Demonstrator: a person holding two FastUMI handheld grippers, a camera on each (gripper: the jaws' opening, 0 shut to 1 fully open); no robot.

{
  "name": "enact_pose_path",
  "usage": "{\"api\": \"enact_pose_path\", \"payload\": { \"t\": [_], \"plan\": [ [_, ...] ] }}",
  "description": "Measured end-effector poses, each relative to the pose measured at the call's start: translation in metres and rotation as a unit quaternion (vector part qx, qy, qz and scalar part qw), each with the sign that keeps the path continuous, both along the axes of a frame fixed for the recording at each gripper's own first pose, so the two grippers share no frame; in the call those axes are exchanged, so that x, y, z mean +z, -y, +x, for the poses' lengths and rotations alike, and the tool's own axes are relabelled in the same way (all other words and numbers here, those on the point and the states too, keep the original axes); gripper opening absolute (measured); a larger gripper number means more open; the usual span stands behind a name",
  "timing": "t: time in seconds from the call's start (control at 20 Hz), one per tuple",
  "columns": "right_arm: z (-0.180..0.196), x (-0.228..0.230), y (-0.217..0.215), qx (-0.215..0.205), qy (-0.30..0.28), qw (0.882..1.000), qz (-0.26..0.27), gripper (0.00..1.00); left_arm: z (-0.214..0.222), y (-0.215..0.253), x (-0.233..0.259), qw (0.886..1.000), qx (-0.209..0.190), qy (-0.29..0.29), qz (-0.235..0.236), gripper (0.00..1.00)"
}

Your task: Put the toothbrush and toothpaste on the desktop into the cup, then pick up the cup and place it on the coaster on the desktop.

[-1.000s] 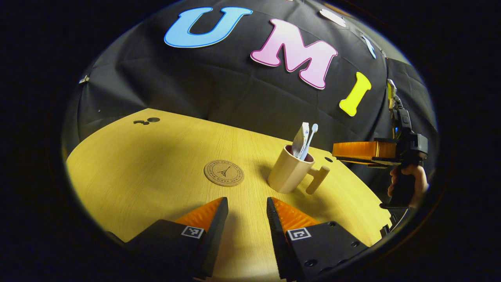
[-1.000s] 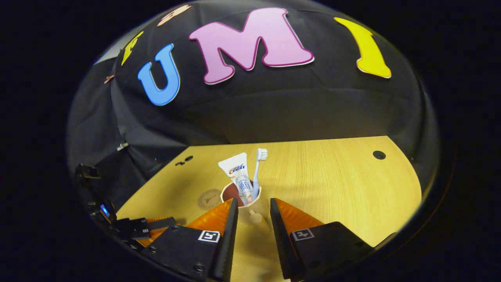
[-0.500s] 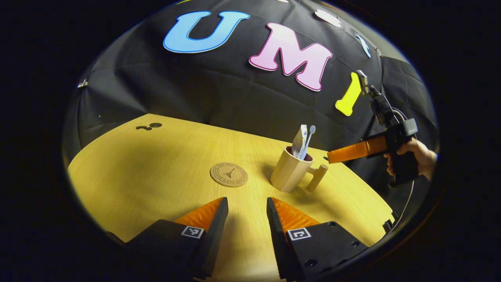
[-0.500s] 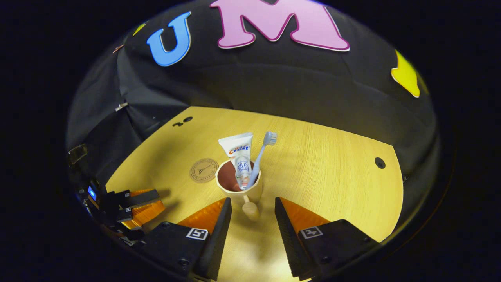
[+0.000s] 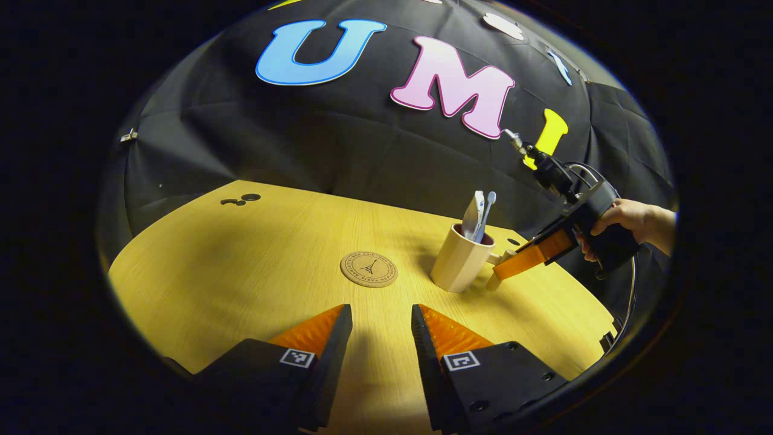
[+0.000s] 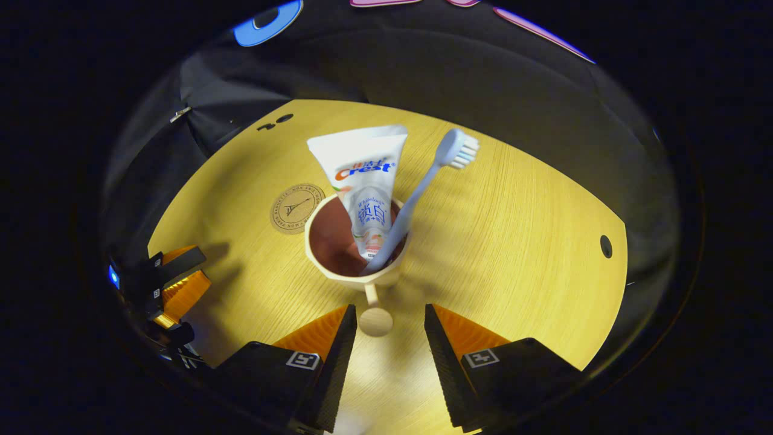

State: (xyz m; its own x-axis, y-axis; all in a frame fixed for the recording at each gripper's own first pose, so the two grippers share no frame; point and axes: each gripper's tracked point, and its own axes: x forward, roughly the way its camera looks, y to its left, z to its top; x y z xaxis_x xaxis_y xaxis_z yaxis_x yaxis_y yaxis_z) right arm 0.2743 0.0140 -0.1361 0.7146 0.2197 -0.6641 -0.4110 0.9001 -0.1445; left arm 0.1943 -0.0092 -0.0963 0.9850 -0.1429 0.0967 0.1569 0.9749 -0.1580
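Two items, toothbrush (image 6: 423, 193) and toothpaste (image 6: 362, 181), lean in beige cup (image 6: 338, 269) (dark inside).

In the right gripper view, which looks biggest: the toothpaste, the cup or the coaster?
1. Toothpaste and cup: look about alike, so no ranking; the tube top is nearer the camera.
2. Coaster: smallest, and farther off.

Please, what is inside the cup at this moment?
Inside the cup stand a toothpaste tube and a pale blue toothbrush, bristles up, both leaning against the wall nearest the handle. Their lower ends and part of the dark reddish bottom are hidden by the wall.
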Motion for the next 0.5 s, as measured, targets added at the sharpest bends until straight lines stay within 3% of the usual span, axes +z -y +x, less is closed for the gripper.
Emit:
{"api": "enact_pose_path", "payload": {
  "t": [0.5],
  "plan": [
    [0.02,-0.033,-0.016,0.003,-0.067,0.997,-0.046,0.69,0.005,-0.02,-0.008,1.0,0.015,-0.009,-0.013,0.63]
  ]
}}
